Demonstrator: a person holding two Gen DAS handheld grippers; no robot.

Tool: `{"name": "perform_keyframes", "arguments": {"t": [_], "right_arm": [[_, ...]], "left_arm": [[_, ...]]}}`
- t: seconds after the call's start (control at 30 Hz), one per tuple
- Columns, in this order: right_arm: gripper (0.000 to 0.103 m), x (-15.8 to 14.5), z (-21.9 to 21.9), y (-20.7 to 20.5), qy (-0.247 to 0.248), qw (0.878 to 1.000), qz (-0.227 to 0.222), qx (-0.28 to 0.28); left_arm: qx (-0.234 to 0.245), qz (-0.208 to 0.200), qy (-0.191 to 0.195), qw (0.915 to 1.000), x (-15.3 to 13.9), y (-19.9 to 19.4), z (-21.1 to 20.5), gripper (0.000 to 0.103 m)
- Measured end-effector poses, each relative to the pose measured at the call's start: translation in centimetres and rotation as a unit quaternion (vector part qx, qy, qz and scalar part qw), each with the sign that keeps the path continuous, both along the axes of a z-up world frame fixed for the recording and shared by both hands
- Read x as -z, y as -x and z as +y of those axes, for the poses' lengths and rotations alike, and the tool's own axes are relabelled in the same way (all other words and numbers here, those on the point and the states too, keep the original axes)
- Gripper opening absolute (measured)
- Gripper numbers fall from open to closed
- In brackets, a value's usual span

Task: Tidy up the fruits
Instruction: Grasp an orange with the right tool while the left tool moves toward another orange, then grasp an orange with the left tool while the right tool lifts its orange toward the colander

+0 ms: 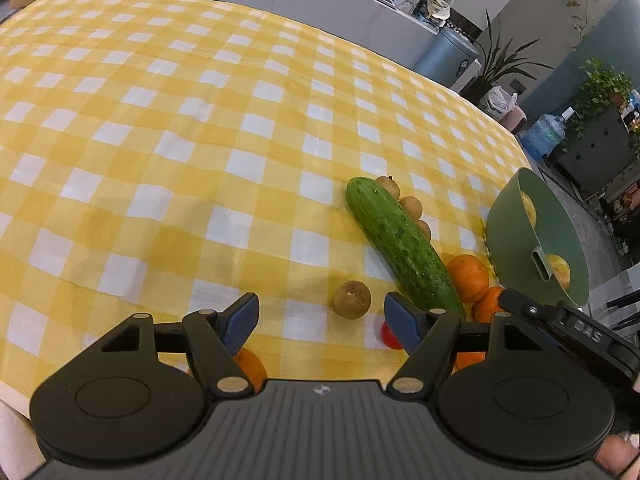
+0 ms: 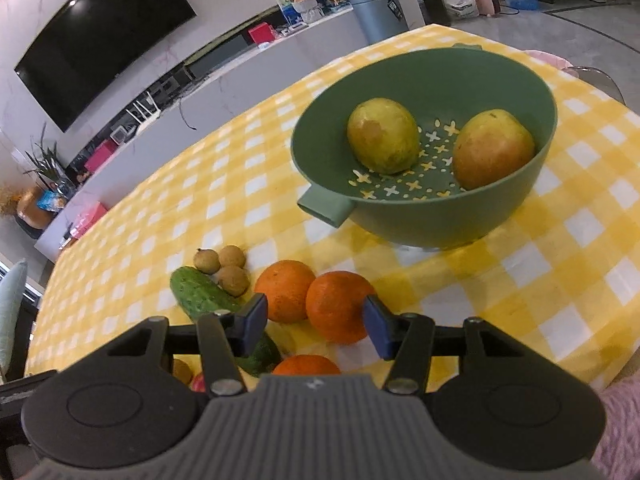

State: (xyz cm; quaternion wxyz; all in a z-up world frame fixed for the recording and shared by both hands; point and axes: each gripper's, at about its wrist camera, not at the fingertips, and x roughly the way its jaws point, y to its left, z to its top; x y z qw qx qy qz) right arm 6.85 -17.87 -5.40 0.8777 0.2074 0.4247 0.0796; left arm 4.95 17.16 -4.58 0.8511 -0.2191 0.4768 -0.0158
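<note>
A green colander bowl (image 2: 424,208) holds two yellow-red mangoes (image 2: 382,136) (image 2: 494,148); it also shows at the right of the left wrist view (image 1: 516,232). On the checked cloth lie a cucumber (image 1: 400,240), three small brown longans (image 2: 226,266) beside it, one longan (image 1: 352,299) apart, and oranges (image 2: 338,306) (image 2: 285,290) (image 2: 306,364). My left gripper (image 1: 320,322) is open and empty, just short of the lone longan. My right gripper (image 2: 314,326) is open and empty, its jaws either side of an orange.
A red fruit (image 1: 388,336) and another orange (image 1: 250,368) lie partly hidden under my left gripper. The table edge (image 1: 516,140) runs on the right. A counter, TV (image 2: 100,40), bin (image 2: 378,12) and plants stand beyond.
</note>
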Motion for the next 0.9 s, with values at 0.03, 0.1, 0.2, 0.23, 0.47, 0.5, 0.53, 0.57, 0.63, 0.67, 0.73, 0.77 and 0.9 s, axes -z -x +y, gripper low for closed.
{"name": "perform_keyframes", "arguments": {"t": [0.03,0.1,0.2,0.23,0.47,0.5,0.53,0.57,0.63,0.67,0.73,0.77,0.9], "right_arm": [[0.052,0.1,0.1,-0.2,0.005,1.0,0.004,0.003],[0.053,0.2,0.3,-0.6,0.017,1.0,0.002,0.013],[0.054,0.4,0.1,-1.1,0.023,0.999,0.007,0.023],[0.054,0.6,0.1,-1.3,0.027,0.999,0.012,0.028],[0.041,1.7,-1.8,-1.7,-0.004,0.996,0.05,0.072],[0.041,1.6,-2.2,-1.3,-0.014,0.995,0.054,0.078],[0.041,1.4,-2.5,-0.9,-0.022,0.995,0.056,0.081],[0.041,1.1,-3.0,-0.3,-0.034,0.995,0.057,0.081],[0.041,0.3,-4.1,0.7,-0.062,0.994,0.055,0.076],[0.041,-0.1,-4.7,1.1,-0.069,0.993,0.057,0.076],[0.041,-0.3,-5.1,1.4,-0.062,0.993,0.063,0.078],[0.041,-0.1,-4.9,1.2,-0.048,0.993,0.072,0.077],[0.042,0.9,-3.1,0.0,0.004,0.994,0.098,0.057]], "left_arm": [[0.004,-0.001,0.0,1.0,-0.1,0.0,-0.1,0.084],[0.012,-0.002,0.001,0.9999,-0.2,0.1,-0.3,0.084],[0.018,-0.007,0.003,0.9998,-0.4,0.2,-0.7,0.084],[0.018,-0.007,0.003,0.9998,-0.5,0.2,-0.8,0.084],[-0.029,-0.017,0.006,0.9994,-1.1,0.9,2.3,0.084],[-0.037,-0.019,0.009,0.9991,-1.2,1.1,3.2,0.084],[-0.044,-0.021,0.012,0.9987,-1.4,1.4,3.9,0.084],[-0.052,-0.025,0.015,0.9982,-1.6,1.7,4.8,0.084],[-0.064,-0.034,0.02,0.9972,-2.0,2.3,6.2,0.084],[-0.069,-0.039,0.022,0.9966,-2.1,2.6,6.9,0.084],[-0.073,-0.048,0.029,0.9958,-2.3,3.1,8.1,0.084],[-0.07,-0.049,0.031,0.9959,-2.3,3.2,8.5,0.084],[0.005,-0.014,0.007,0.9999,-1.7,3.0,7.9,0.081]]}}
